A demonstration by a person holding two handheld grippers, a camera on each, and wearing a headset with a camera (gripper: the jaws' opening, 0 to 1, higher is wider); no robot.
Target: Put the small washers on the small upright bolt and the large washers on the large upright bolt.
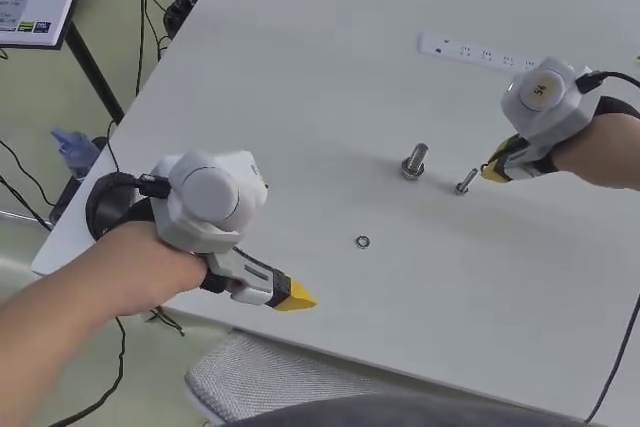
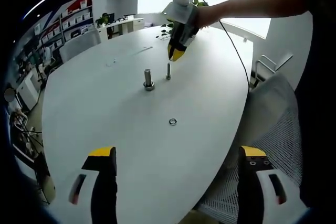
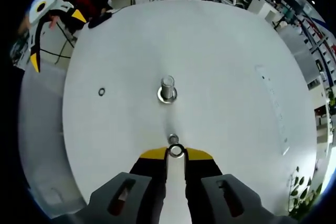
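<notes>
Table [image 1: 300, 77]: 2 bolts [image 1: 414, 162]; 1 loose washer [image 1: 362, 241]; 1 washer [image 3: 170, 151] in right tongs [image 3: 176, 155].

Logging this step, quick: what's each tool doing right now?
Left tool: open, holding nothing.
Right tool: closed on a washer, near the small bolt.

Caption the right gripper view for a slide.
Right hand-held gripper holds a small washer close to the small bolt, large bolt beyond.

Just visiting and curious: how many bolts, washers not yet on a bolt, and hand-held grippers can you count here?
Upright bolts: 2, the large bolt and the small bolt
Washers off the bolts: 2, the loose washer and the held washer
Grippers: 2, the left gripper and the right gripper
Total: 6
</notes>
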